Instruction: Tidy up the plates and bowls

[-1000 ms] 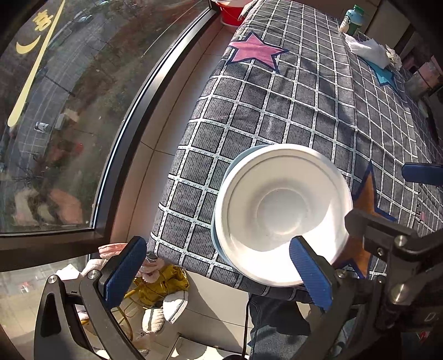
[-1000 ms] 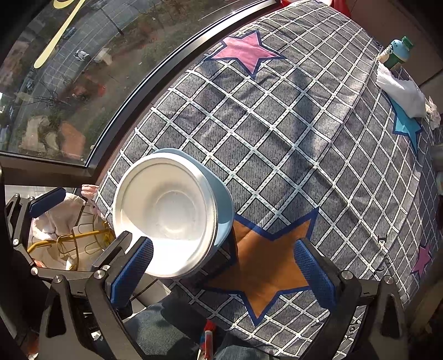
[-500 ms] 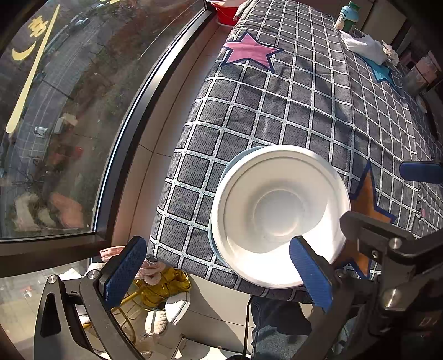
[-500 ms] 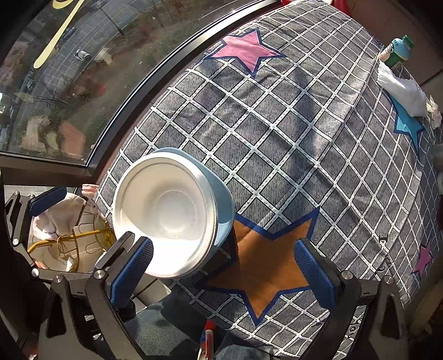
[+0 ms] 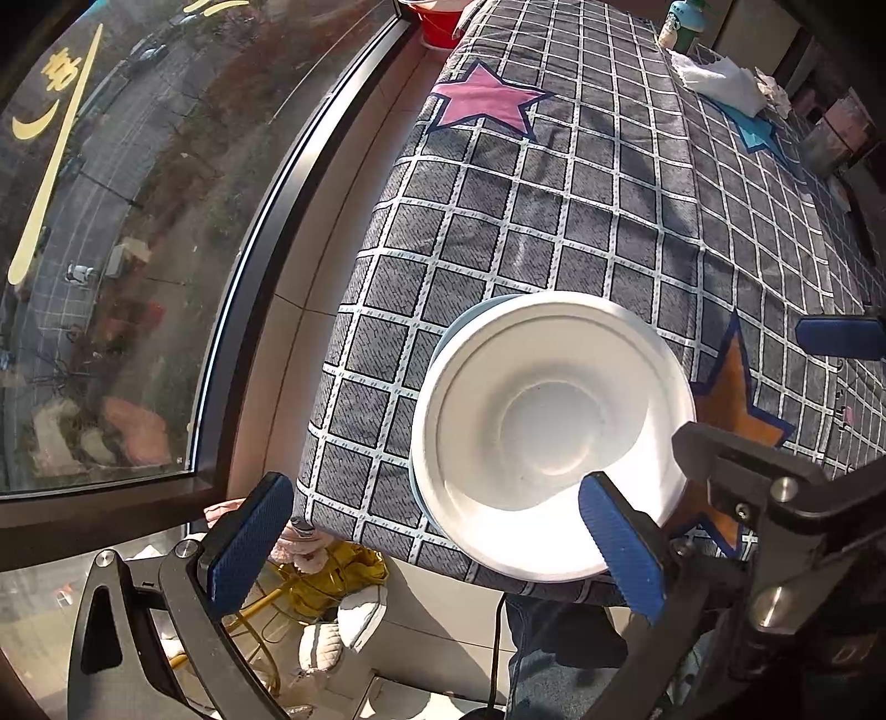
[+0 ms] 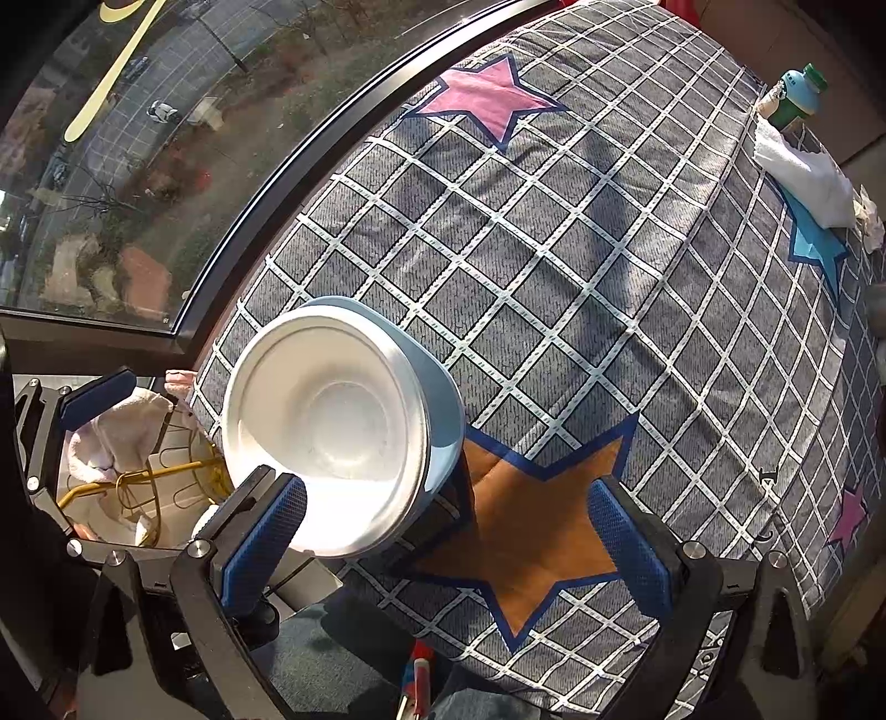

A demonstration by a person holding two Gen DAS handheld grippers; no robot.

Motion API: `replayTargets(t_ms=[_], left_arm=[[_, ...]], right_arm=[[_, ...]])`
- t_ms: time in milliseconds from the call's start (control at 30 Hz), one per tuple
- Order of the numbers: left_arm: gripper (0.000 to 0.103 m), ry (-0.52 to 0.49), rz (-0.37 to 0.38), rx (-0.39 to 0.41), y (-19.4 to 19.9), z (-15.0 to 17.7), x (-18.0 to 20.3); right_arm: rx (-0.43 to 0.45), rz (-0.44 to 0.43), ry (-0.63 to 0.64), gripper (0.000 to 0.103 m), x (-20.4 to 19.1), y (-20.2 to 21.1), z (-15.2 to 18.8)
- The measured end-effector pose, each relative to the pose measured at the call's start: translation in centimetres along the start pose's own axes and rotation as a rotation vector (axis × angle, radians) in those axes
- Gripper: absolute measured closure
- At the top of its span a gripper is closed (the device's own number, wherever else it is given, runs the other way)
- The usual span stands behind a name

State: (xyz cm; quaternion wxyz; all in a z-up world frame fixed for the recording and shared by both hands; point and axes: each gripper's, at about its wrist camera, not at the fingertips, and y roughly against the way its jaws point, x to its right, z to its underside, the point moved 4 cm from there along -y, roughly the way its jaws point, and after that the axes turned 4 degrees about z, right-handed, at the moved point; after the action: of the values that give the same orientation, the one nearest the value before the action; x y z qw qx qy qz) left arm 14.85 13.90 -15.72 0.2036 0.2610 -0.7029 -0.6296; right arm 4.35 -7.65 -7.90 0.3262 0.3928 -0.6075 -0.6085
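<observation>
A white bowl (image 5: pixel 548 432) sits nested in a light blue plate or bowl (image 5: pixel 443 343) at the near corner of the checked tablecloth (image 5: pixel 581 221). The same stack shows in the right wrist view, white bowl (image 6: pixel 326 426) on the blue dish (image 6: pixel 443 404). My left gripper (image 5: pixel 437 548) is open and empty, held above the table's near edge, its right fingertip over the bowl's rim. My right gripper (image 6: pixel 443 548) is open and empty, above the orange star (image 6: pixel 531 526), its left fingertip by the bowl's near rim.
A large window (image 5: pixel 111 221) runs along the table's left side. A white cloth (image 6: pixel 803 177) and a green bottle (image 6: pixel 797 99) lie at the far right. A red bowl (image 5: pixel 443 27) stands at the far end. A yellow wire rack with cloths (image 6: pixel 138 482) stands below the table corner.
The left gripper has drifted slightly back and up, so the bowl stack sits a little lower in its view. The right gripper and the stack have not visibly moved.
</observation>
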Motion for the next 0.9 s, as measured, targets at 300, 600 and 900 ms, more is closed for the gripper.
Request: replayTargets(t_ms=[300,600,900], left_arm=[[0.000,-0.006,-0.007,-0.003,-0.09,-0.10,0.07],[0.000,-0.015,-0.011,-0.010,-0.22,-0.19,0.18],[0.000,-0.025,-0.014,-0.009,-0.24,-0.16,0.36]], right_arm=[[-0.006,-0.006,0.006,0.001,-0.10,-0.14,-0.04],[-0.009,-0.014,0.001,0.001,-0.07,-0.19,0.01],[-0.010,-0.021,-0.001,0.001,0.04,-0.18,0.03]])
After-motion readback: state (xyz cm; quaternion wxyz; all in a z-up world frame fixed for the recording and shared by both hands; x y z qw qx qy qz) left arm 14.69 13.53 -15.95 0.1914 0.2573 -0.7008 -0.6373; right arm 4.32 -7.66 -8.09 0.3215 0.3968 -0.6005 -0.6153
